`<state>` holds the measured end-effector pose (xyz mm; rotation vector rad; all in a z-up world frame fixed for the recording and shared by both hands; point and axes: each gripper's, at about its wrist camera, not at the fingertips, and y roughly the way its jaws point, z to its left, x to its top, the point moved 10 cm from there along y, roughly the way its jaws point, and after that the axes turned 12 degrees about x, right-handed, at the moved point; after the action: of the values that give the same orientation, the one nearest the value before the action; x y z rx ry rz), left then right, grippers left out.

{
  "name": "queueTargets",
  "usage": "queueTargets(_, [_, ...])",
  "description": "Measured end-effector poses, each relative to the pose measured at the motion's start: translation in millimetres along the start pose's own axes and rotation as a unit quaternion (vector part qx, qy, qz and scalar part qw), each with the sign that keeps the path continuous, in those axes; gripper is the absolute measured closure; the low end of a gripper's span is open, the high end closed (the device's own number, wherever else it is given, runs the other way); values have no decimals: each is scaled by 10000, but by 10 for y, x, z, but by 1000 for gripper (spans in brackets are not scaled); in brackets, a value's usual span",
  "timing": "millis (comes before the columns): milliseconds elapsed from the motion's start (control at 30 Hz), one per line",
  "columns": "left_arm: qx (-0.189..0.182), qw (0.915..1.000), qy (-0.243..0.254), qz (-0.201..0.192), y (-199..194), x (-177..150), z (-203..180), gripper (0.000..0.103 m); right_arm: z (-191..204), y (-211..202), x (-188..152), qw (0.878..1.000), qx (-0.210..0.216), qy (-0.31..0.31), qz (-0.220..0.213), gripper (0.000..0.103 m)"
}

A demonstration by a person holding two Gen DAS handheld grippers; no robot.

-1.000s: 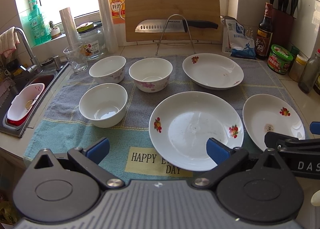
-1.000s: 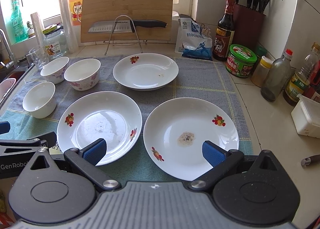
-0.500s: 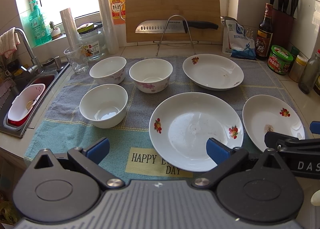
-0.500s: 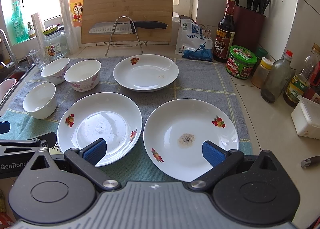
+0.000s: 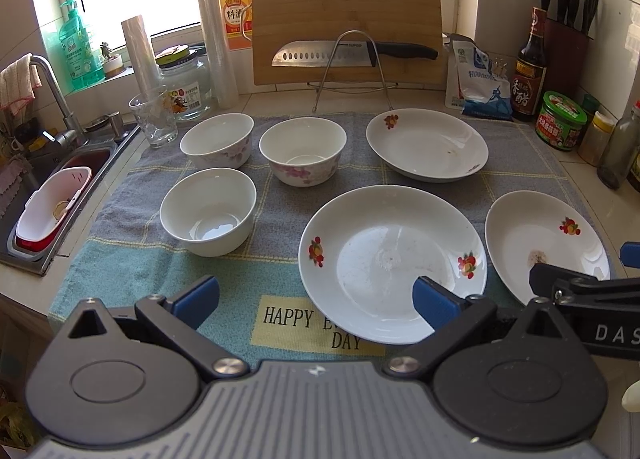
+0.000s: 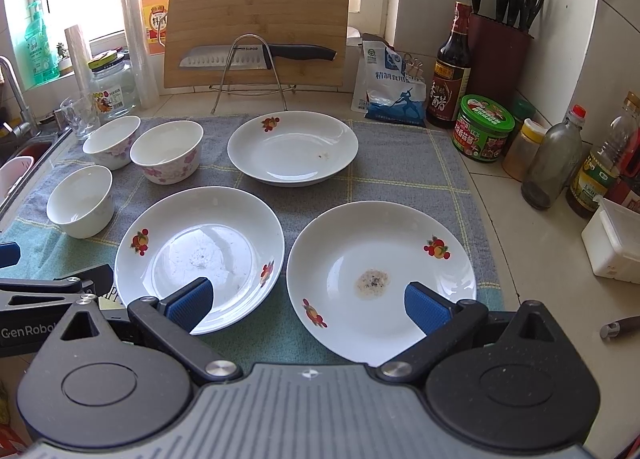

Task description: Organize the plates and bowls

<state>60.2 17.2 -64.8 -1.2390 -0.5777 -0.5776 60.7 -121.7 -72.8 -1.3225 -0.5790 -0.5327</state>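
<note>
Altogether three plates (image 6: 294, 147), three bowls (image 5: 208, 211) on towel (image 5: 280, 195), left gripper (image 5: 316, 295) fingers wide, right gripper (image 6: 308, 305) fingers wide, both empty

Right tool (image 6: 306, 305) spread wide, empty, above stained plate (image 6: 380, 279); three bowls (image 6: 166, 151) far left.

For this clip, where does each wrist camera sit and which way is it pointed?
Left wrist: sits on the left gripper, low at the counter's near edge, facing the window; three bowls ahead; its own open fingers and the right gripper's tip show.
Right wrist: sits on the right gripper, facing the same way; centred on the stained plate; own open fingers and part of the left gripper show.
Shared: the towel, plates, bowls, cutting board and knife.
</note>
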Motion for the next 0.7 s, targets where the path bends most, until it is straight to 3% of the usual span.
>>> queueTargets(700, [2, 10000, -63, -18, -41, 8, -9, 1, -21, -37, -16, 9999, 43, -67, -82, 0])
